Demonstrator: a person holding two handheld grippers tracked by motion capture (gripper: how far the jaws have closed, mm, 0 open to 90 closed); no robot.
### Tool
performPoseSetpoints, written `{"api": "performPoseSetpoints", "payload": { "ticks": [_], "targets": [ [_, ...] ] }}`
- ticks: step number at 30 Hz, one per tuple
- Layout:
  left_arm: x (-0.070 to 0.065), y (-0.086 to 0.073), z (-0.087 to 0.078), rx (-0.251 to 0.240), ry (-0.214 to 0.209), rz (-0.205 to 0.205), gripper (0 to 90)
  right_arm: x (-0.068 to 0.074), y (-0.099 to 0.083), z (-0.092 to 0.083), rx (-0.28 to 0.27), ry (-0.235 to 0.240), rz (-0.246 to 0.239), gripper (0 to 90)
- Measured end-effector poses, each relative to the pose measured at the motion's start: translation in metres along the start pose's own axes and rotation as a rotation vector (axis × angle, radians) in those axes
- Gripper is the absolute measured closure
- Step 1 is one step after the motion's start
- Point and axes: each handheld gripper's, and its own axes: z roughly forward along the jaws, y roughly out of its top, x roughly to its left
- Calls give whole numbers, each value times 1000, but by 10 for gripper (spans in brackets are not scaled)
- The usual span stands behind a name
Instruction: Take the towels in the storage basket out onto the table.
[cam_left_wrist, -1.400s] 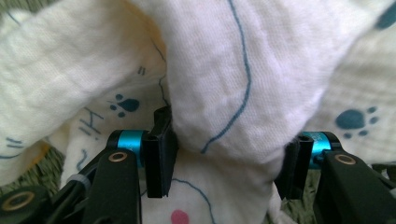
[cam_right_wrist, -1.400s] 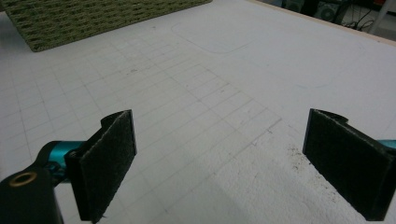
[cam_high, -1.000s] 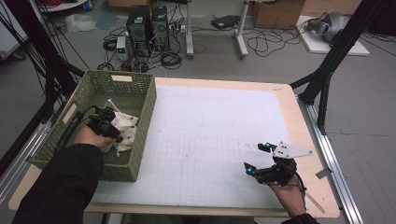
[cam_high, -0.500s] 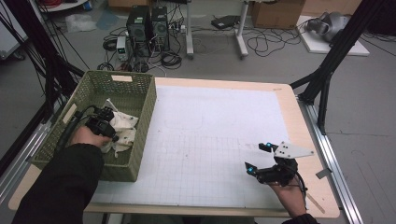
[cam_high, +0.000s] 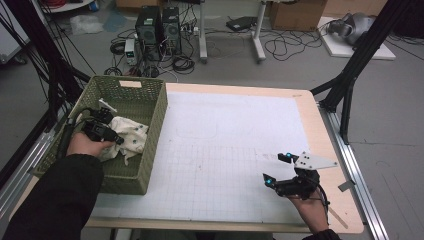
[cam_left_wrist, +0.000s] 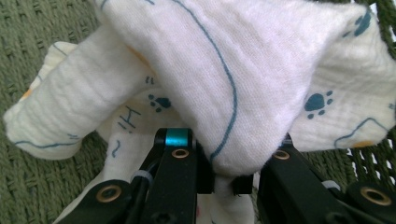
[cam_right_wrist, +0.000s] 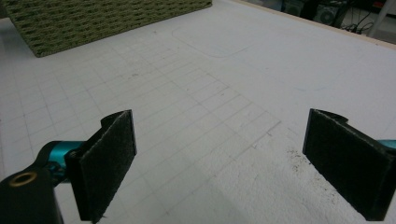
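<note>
A soft, light cloth (cam_left_wrist: 243, 79) is pinched at a bunched fold by the left claw (cam_left_wrist: 224, 179) inside the basket (cam_high: 155, 130), at nine o'clock on the counter (cam_high: 235, 150); limp draping is expected. The right claw (cam_right_wrist: 219, 163) is held wide, empty.

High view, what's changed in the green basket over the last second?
The left tool has just been closing and now pinches the white paw-print cloth, lifting it slightly inside the green woven basket. The right tool stayed open over the white gridded mat.
</note>
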Motion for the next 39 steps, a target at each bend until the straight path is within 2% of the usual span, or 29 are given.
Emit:
{"api": "performPoseSetpoints", "payload": {
  "ticks": [2, 9, 22, 39],
  "targets": [
    [2, -3, -3, -26, -10, -19, 829, 0, 0, 0, -3, -3, -4, 88],
    [5, -8, -13, -101, -73, -46, 828, -1, 0, 1, -2, 0, 0, 89],
    [15, -16, -25, -190, -160, -108, 828, -1, 0, 1, 0, 1, 0, 88],
    [25, -25, -40, -283, -228, -152, 828, -2, 0, 1, -1, -2, 2, 88]
  ]
}}
